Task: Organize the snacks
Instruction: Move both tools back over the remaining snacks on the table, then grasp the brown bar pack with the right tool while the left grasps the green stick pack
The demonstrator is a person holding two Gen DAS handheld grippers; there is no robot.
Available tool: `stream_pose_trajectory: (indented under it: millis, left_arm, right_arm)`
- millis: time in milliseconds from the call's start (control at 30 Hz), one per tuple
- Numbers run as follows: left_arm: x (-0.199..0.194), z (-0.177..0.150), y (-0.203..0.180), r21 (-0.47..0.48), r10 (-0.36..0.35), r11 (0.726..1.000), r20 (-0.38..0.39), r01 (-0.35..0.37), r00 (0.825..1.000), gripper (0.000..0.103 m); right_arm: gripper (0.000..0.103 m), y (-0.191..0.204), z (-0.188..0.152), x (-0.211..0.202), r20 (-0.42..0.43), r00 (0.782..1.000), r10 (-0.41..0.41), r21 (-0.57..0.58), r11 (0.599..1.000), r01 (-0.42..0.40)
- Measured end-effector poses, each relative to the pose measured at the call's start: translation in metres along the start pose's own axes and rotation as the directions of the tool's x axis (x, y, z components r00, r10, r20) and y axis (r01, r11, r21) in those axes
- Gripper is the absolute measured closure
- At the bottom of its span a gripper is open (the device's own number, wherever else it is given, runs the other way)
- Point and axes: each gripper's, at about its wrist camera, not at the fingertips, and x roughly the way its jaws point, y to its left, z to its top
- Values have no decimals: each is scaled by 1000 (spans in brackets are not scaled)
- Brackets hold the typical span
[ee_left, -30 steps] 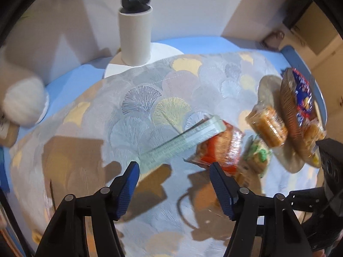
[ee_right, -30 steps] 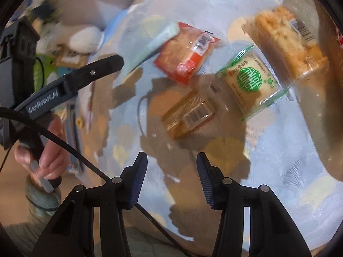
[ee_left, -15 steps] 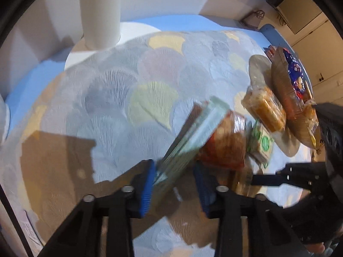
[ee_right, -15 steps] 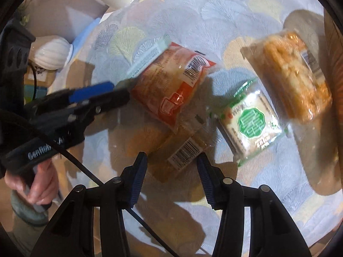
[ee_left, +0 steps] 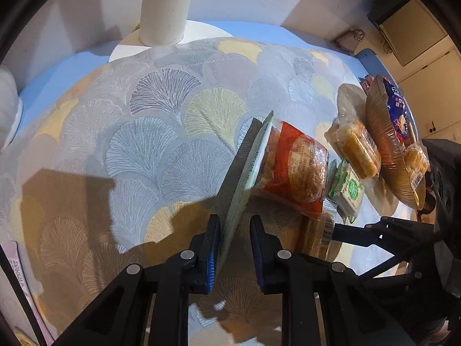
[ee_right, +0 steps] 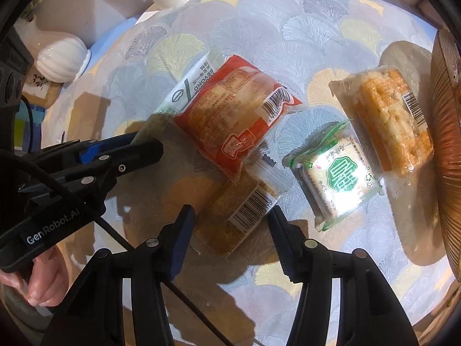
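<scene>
left wrist view: left gripper [ee_left: 232,230] jaws have just been closing and now pinch the near end of a flat pale-green packet [ee_left: 247,176], which slants up against the red snack pack [ee_left: 294,167]. open patterned tablecloth [ee_left: 129,132] spreads to the left as far as a white post [ee_left: 165,5]; to the right crowd a green cracker pack [ee_left: 350,189], an orange snack [ee_left: 355,147] and a woven basket [ee_left: 386,132].

right wrist view: right gripper [ee_right: 230,225] jaws have just been widening and straddle a brown barcoded pack [ee_right: 236,210], pads not touching it. the red snack pack overlaps its far end; the left gripper crowds the left side, the basket rim bounds the right.
</scene>
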Motion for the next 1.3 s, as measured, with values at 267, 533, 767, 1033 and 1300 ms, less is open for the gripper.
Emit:
stream_pose_trajectory:
  millis: [267,533,767,1033,1300]
  left_arm:
    - [-3,-4,2,-25,35,999,23,-34,999,89]
    - [-15,-18,3,-59,62,997,51,-59,997,91]
    - [-21,-37,-10,-87,34,996,45,-30,998,91]
    - [-16,-35,-26,-136,41,990,31,-37,999,88]
    - [-12,-10,-13,-186,109,978,52,-98,993,58]
  right_arm:
    - [52,10,5,2,8,997,-78,-3,997,78]
    - [65,15,-8,-1,60,987,-149,-109,982,155]
    - [70,-32,-27,-19,52,995,-88,-145,985,94]
    - [67,-80,-26,-50,108,994,27,-84,996,-18]
    - [54,-81,-34,-42,75,994,84,-34,996,-82]
